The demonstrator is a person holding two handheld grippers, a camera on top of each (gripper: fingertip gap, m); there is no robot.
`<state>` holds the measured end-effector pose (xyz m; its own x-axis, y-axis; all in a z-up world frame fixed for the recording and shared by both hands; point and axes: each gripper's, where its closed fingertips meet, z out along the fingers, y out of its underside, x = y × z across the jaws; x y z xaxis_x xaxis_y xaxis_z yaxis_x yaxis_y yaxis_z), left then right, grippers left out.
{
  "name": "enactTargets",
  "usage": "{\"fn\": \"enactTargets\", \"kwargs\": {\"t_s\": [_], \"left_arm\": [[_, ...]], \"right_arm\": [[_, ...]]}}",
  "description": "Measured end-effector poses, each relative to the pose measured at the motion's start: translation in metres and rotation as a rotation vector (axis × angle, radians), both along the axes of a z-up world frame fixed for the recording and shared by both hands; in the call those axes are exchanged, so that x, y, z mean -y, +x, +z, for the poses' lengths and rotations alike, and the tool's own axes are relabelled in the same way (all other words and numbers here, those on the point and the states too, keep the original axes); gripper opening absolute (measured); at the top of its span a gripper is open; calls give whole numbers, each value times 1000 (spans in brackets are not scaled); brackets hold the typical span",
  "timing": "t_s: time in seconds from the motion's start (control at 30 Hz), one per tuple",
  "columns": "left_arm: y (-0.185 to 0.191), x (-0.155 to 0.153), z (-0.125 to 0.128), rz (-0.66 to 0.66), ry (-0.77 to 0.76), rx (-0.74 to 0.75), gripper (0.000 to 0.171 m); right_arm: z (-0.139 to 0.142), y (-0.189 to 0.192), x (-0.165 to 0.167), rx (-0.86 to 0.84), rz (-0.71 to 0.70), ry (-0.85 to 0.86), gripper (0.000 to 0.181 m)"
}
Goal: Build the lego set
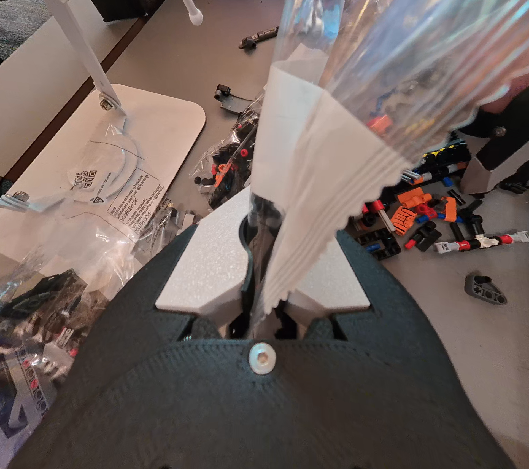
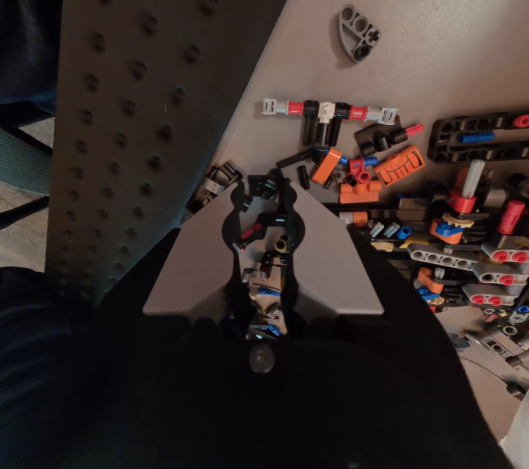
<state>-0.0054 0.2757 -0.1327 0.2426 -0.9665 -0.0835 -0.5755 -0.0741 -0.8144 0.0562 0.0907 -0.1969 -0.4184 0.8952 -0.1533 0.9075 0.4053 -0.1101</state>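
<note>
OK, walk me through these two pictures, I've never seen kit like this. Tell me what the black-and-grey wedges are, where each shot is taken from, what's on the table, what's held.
There is no robot arm here. A person holds a pair of tongs in each hand, with a camera on each looking along its fingers.

In the left wrist view, the left tongs are shut on a clear plastic bag that holds Lego parts.

In the right wrist view, the right tongs hang slightly open over small loose pieces, gripping nothing.

On the grey table lie orange parts, a red and black axle assembly, a grey curved piece and a part-built model.
</note>
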Motion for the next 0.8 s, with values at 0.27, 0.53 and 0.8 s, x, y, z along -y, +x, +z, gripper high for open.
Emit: {"fn": "enactTargets", "kwargs": {"t_s": [0.27, 0.53, 0.8], "left_arm": [[1, 0, -2, 1, 1, -11, 0], [7, -1, -4, 7, 3, -26, 0], [9, -1, -3, 4, 5, -26, 0]], "right_arm": [[-1, -1, -2, -64, 16, 61, 19], [-1, -1, -2, -99, 11, 41, 19], [18, -1, -10, -175, -29, 28, 9]]}}
